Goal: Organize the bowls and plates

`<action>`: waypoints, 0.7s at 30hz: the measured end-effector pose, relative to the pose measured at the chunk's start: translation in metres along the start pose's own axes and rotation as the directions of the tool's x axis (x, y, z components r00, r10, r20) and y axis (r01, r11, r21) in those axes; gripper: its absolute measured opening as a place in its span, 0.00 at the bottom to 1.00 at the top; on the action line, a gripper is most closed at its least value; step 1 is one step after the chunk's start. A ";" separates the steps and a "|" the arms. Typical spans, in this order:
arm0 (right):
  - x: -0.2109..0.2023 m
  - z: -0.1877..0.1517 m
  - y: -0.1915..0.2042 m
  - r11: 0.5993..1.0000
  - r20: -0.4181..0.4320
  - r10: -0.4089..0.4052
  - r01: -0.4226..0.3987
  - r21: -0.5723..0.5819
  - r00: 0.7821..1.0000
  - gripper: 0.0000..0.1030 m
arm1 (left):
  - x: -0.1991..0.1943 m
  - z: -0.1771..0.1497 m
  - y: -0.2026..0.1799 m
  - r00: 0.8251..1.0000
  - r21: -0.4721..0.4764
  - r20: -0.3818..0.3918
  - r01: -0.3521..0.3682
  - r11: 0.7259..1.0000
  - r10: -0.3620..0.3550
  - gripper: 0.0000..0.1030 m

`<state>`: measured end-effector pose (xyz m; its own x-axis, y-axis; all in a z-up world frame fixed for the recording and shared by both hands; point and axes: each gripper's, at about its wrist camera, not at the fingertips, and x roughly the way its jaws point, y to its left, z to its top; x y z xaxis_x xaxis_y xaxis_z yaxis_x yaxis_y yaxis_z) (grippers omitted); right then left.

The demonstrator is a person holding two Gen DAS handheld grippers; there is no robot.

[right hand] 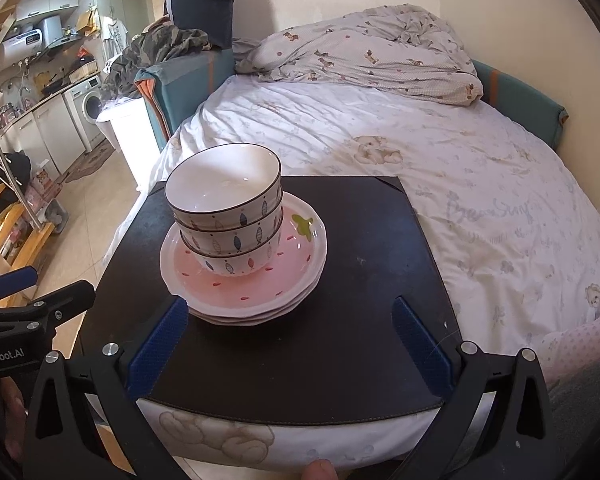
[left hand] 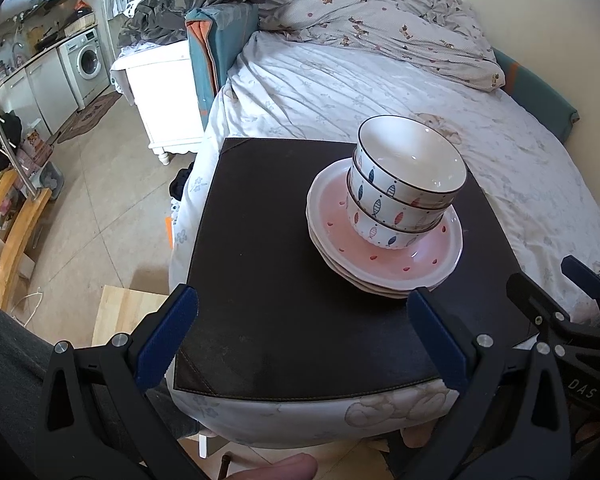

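Three white bowls with fish patterns (left hand: 408,188) (right hand: 226,216) are nested on a stack of pink speckled plates (left hand: 384,256) (right hand: 256,292). The stack stands on a dark brown mat (left hand: 284,280) (right hand: 332,320) laid on the bed. My left gripper (left hand: 304,320) is open over the mat's near edge, left of the stack, holding nothing. My right gripper (right hand: 290,330) is open too, just in front of the plates, its left finger close to the plate rim. Each gripper shows at the side of the other's view.
The bed (left hand: 380,88) with a crumpled duvet (right hand: 364,48) stretches behind the mat. A white cabinet (left hand: 164,92) stands left of it, tiled floor (left hand: 92,208) and a kitchen counter with a washing machine (left hand: 86,60) beyond. Wooden stairs (left hand: 8,232) are at far left.
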<state>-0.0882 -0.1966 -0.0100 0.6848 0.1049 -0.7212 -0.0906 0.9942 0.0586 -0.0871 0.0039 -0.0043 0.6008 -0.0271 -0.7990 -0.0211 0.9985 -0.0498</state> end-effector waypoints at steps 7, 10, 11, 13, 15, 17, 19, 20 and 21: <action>0.000 -0.001 -0.002 1.000 -0.002 -0.006 0.006 0.005 1.000 1.00 | -0.001 -0.001 0.001 1.000 -0.003 -0.005 -0.004 1.000 0.003 1.00; -0.001 -0.001 -0.001 1.000 0.000 -0.006 0.006 0.009 1.000 1.00 | -0.002 -0.001 0.000 1.000 0.004 -0.002 -0.005 1.000 0.005 1.00; -0.001 -0.001 -0.001 1.000 0.001 -0.006 0.006 0.009 1.000 1.00 | -0.002 -0.001 0.000 1.000 0.003 -0.002 -0.005 1.000 0.005 1.00; -0.001 -0.001 -0.001 1.000 0.002 -0.007 0.007 0.009 1.000 1.00 | -0.003 -0.001 0.000 1.000 -0.001 -0.001 -0.005 1.000 0.005 1.00; -0.001 -0.001 -0.001 1.000 0.001 -0.007 0.007 0.011 1.000 1.00 | -0.004 0.000 0.000 1.000 -0.006 0.004 -0.001 1.000 0.001 1.00; -0.001 -0.001 -0.001 1.000 -0.002 -0.007 0.007 0.014 1.000 1.00 | -0.004 0.001 0.000 1.000 -0.005 0.007 -0.004 1.000 0.004 1.00; -0.001 -0.001 -0.002 1.000 -0.003 -0.007 0.007 0.017 1.000 1.00 | -0.003 0.001 0.000 1.000 -0.003 0.005 -0.007 1.000 0.007 1.00; -0.001 -0.001 -0.002 1.000 -0.002 -0.007 0.007 0.017 1.000 1.00 | -0.003 0.001 0.000 1.000 -0.003 0.002 -0.006 1.000 0.006 1.00; -0.002 -0.001 -0.003 1.000 0.000 -0.007 0.007 0.019 1.000 1.00 | -0.002 0.001 0.000 1.000 -0.003 -0.001 -0.005 1.000 0.005 1.00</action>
<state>-0.0898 -0.1999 -0.0092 0.6855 0.0978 -0.7214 -0.0716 0.9952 0.0669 -0.0881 0.0039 -0.0021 0.5995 -0.0218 -0.8001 -0.0264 0.9985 -0.0470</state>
